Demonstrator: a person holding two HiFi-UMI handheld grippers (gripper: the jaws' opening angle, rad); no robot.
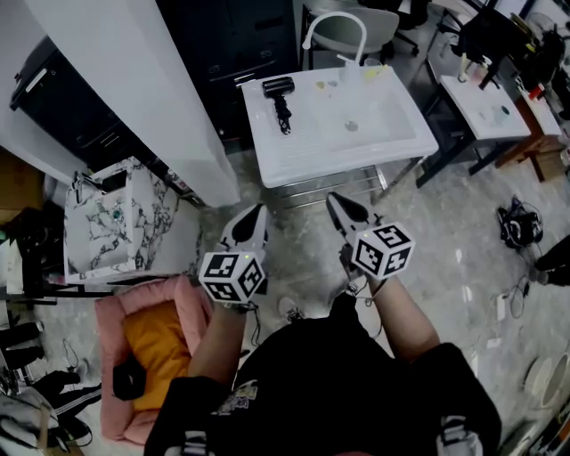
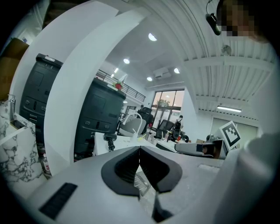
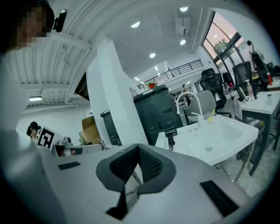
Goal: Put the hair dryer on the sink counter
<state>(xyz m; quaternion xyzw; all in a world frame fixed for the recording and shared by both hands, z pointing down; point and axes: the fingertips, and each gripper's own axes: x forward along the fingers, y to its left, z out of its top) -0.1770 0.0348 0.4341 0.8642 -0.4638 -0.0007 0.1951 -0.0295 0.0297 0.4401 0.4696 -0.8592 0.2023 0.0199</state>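
A black hair dryer [image 1: 279,87] lies on the left part of the white sink counter [image 1: 294,160], its coiled cord trailing toward the front edge. It shows small in the left gripper view [image 2: 109,139] and in the right gripper view [image 3: 170,132]. My left gripper [image 1: 258,210] and right gripper [image 1: 334,201] hover side by side over the floor, short of the counter's front edge and pointing toward it. Both are shut with nothing between the fingers; each one's own view, left gripper [image 2: 139,151] and right gripper [image 3: 138,148], shows the tips meeting. Neither touches the dryer.
A curved white faucet [image 1: 334,25] stands at the sink's back. A slanted white pillar [image 1: 134,80] and black cabinets [image 1: 80,125] are to the left, with a marbled box [image 1: 111,218] and a pink pet bed [image 1: 147,343] nearer. White tables [image 1: 485,107] stand to the right.
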